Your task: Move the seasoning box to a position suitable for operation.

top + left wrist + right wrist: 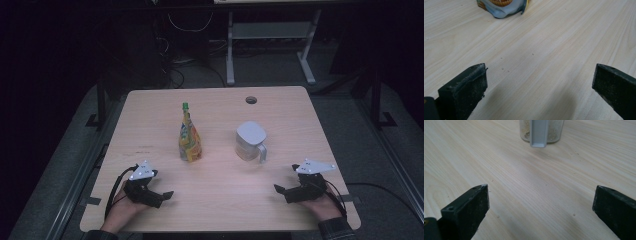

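Observation:
A stand-up pouch (189,141) with a green cap and orange-yellow print stands upright near the middle of the wooden table (215,205). To its right sits a jug (249,141) with a white lid and handle. My left gripper (161,197) rests low at the table's front left, jaws wide open over bare wood; the pouch's base (503,7) shows ahead of it. My right gripper (281,191) lies at the front right, open and holding nothing. The jug (541,131), with grainy contents and its handle facing me, stands ahead of it.
A round cable hole (251,100) sits near the table's far edge. Beyond the table stand white desk legs (230,55) and loose cables on a dark floor. Small crumbs dot the wood around the jug.

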Action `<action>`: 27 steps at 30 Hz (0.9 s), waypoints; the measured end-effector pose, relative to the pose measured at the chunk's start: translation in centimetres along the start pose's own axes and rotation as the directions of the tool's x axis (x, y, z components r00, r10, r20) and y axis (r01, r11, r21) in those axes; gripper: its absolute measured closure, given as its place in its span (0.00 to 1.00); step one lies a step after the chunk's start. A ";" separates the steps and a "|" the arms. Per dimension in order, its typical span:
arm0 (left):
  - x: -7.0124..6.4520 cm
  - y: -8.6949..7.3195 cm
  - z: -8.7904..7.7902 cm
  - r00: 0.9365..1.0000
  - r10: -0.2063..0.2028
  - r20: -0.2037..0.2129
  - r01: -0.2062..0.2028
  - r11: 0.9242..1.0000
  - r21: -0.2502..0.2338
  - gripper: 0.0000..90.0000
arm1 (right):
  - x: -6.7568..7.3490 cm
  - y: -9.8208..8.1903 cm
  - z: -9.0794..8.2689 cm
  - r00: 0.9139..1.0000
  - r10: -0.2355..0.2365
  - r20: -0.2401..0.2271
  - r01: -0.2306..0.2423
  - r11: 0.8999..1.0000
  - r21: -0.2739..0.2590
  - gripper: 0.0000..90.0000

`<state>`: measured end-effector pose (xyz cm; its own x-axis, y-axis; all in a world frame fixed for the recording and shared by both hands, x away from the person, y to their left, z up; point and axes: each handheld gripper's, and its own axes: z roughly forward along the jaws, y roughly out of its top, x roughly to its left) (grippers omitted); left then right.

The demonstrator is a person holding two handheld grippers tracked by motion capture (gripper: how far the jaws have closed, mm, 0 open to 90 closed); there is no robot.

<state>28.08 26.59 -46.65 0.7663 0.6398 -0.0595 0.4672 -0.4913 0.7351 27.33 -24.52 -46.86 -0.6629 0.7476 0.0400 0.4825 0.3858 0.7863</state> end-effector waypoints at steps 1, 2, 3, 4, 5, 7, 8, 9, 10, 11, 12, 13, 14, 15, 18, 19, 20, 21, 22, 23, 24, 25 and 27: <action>0.0 0.0 0.0 1.000 0.000 -0.001 0.000 1.000 0.000 0.00 | 0.0 0.0 0.0 1.000 -0.001 0.002 0.001 1.000 -0.001 0.00; 0.0 0.0 0.0 1.000 0.002 0.001 -0.002 1.000 0.001 0.00 | 0.0 0.0 0.0 1.000 -0.002 0.005 0.002 1.000 0.000 0.00; -0.1 -0.1 0.1 1.000 -0.004 0.001 0.004 1.000 -0.002 0.00 | 0.0 0.1 0.0 1.000 0.000 0.005 0.000 1.000 -0.003 0.00; -0.1 -0.1 0.1 1.000 -0.001 0.000 0.001 1.000 -0.001 0.00 | 0.0 0.1 0.0 1.000 0.002 0.007 -0.002 1.000 -0.005 0.00; -0.2 -0.1 0.1 1.000 -0.006 0.001 0.006 1.000 -0.002 0.00 | 0.0 0.1 -0.1 1.000 0.002 0.010 -0.002 1.000 -0.009 0.00; -0.2 -0.1 0.1 1.000 -0.006 0.001 0.006 1.000 -0.003 0.00 | 0.0 0.2 -0.1 1.000 0.002 0.014 -0.002 1.000 -0.010 0.00; -0.2 -0.1 0.1 1.000 -0.006 0.000 0.006 1.000 -0.004 0.00 | 0.0 0.3 -0.2 1.000 0.001 0.019 -0.001 1.000 -0.021 0.01; -0.2 -0.2 0.0 1.000 -0.005 -0.001 0.005 1.000 -0.004 0.00 | 0.0 0.5 -0.3 1.000 0.002 0.022 -0.002 1.000 -0.018 0.03; -0.1 -0.2 0.0 1.000 0.001 -0.003 -0.001 1.000 0.003 0.00 | 0.0 0.6 -0.3 1.000 -0.001 0.027 0.001 1.000 -0.024 0.04; -0.2 -0.3 0.0 1.000 -0.012 -0.006 0.012 1.000 -0.002 0.00 | 0.0 0.8 -0.4 0.999 0.001 0.033 0.000 1.000 -0.029 0.05; -0.1 -0.3 -0.1 1.000 -0.004 -0.007 0.004 1.000 0.007 0.00 | -0.1 0.9 -0.4 0.999 -0.005 0.033 0.006 1.000 -0.031 0.05; -0.1 -0.3 -0.1 1.000 -0.004 -0.007 0.004 1.000 0.007 0.00 | -0.1 1.0 -0.5 0.999 0.000 0.033 0.001 0.999 -0.034 0.05; -0.1 -0.3 -0.1 1.000 -0.013 -0.003 0.013 1.000 -0.001 0.00 | -0.1 1.1 -0.5 0.999 -0.002 0.037 0.003 0.999 -0.036 0.06; -0.1 -0.3 -0.1 1.000 -0.013 -0.003 0.013 1.000 -0.001 0.00 | -0.2 1.2 -0.5 0.999 0.005 0.033 -0.004 0.999 -0.040 0.06; -0.1 -0.2 -0.1 1.000 -0.017 0.001 0.017 1.000 0.002 0.00 | -0.4 1.4 -0.5 0.999 0.008 0.035 -0.006 0.999 -0.051 0.06; -0.2 -0.2 0.0 1.000 -0.023 0.002 0.023 1.000 -0.005 0.00 | -0.4 1.4 -0.4 0.999 0.009 0.033 -0.008 0.999 -0.054 0.07; -0.2 -0.2 0.0 1.000 -0.028 0.004 0.028 1.000 -0.008 0.00 | -0.5 1.4 -0.4 0.999 0.012 0.032 -0.010 0.999 -0.054 0.07; -0.1 -0.2 0.0 1.000 -0.021 0.006 0.021 1.000 -0.002 0.00 | -0.6 1.5 -0.3 0.999 0.009 0.032 -0.007 0.998 -0.055 0.07; -0.1 -0.2 0.0 1.000 -0.018 0.007 0.018 1.000 0.000 0.00 | -0.6 1.6 -0.3 0.999 0.014 0.031 -0.013 0.999 -0.052 0.07; 0.0 -0.2 0.0 1.000 -0.019 0.006 0.019 1.000 -0.001 0.00 | -0.6 1.7 -0.2 0.999 0.014 0.033 -0.012 0.998 -0.054 0.07; 0.0 -0.2 0.0 1.000 -0.020 0.005 0.020 1.000 -0.002 0.00 | -0.7 1.8 -0.2 0.999 0.007 0.036 -0.005 0.998 -0.059 0.07; 0.0 -0.2 0.0 1.000 -0.028 0.006 0.028 1.000 -0.007 0.00 | -0.7 1.9 -0.1 0.999 0.012 0.034 -0.010 0.998 -0.062 0.07; 0.0 -0.2 0.0 0.999 -0.037 0.005 0.037 0.999 -0.008 0.00 | -0.8 2.1 -0.1 0.999 0.019 0.037 -0.016 0.998 -0.068 0.08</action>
<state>27.93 26.68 -46.81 0.7506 0.6546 -0.0903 0.4921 -0.4625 0.7376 28.78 -24.36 -45.22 -0.6321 0.7743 0.0320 0.4535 0.3360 0.8255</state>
